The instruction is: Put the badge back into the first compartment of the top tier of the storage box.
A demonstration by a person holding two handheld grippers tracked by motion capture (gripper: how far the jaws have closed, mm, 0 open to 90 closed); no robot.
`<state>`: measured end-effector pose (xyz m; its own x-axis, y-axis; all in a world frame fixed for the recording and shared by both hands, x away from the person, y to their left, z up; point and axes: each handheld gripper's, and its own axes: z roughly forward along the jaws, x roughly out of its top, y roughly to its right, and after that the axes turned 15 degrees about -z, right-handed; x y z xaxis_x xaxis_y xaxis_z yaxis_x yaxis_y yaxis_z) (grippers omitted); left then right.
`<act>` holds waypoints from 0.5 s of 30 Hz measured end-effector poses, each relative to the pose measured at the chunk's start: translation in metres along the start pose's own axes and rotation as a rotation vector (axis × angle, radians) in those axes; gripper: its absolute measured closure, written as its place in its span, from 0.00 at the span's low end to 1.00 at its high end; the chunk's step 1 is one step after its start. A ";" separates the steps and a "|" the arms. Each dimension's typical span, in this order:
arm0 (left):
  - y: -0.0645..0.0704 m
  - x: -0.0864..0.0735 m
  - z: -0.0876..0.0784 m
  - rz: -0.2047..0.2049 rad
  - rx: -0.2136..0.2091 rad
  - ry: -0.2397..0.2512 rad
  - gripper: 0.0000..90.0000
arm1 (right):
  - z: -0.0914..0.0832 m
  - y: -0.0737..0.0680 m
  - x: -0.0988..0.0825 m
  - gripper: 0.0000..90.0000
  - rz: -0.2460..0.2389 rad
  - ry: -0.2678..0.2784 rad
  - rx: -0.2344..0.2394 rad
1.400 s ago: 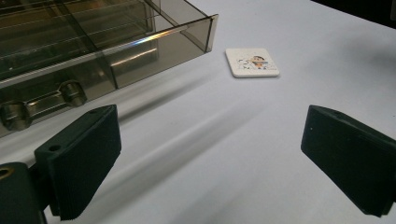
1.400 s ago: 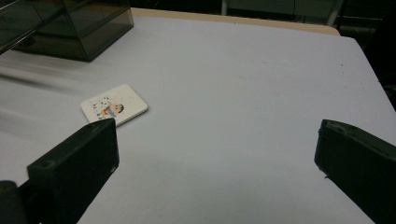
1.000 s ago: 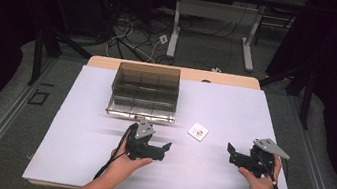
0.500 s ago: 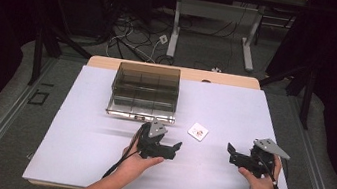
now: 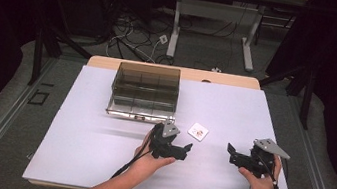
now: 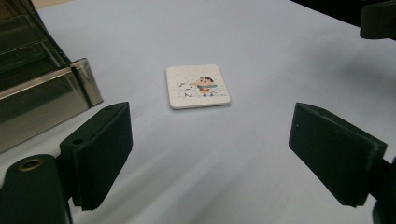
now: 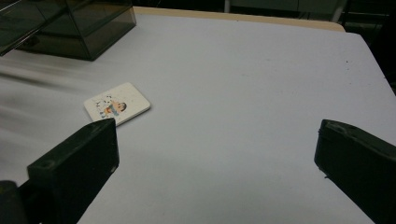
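A small white square coaster (image 5: pixel 198 131) with a cartoon picture lies flat on the white table (image 5: pixel 97 149). In the left gripper view the coaster (image 6: pixel 197 86) sits just ahead of the wide-spread jaws. My left gripper (image 5: pixel 187 149) is open, a little short of the coaster and to its left. My right gripper (image 5: pixel 230 152) is open too, low over the table to the coaster's right. The right gripper view has the coaster (image 7: pixel 117 104) at the left, beyond the left jaw. Nothing is between either pair of jaws.
A smoked clear plastic box (image 5: pixel 145 91) with compartments stands at the back of the table, behind the left gripper; its corner (image 6: pixel 70 84) is close by on the left. Cables and desk legs lie on the floor beyond the far edge.
My left gripper has moved to the right, toward the coaster. The right gripper has stayed where it was.
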<state>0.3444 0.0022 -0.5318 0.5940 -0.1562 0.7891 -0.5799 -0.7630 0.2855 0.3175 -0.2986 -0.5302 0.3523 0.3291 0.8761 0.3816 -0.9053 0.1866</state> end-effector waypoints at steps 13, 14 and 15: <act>0.011 0.008 0.016 -0.004 0.007 -0.016 0.17 | 0.000 0.000 0.000 0.00 0.000 -0.002 0.005; 0.012 0.008 0.018 -0.016 0.010 0.002 0.17 | 0.000 0.000 0.000 0.00 0.000 -0.002 0.005; 0.011 0.010 0.019 -0.007 0.010 -0.013 0.17 | 0.001 0.000 0.000 0.00 0.000 -0.001 0.005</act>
<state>0.3539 -0.0197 -0.5310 0.6053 -0.1584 0.7801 -0.5701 -0.7702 0.2860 0.3178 -0.2983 -0.5308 0.3528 0.3296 0.8758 0.3856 -0.9040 0.1848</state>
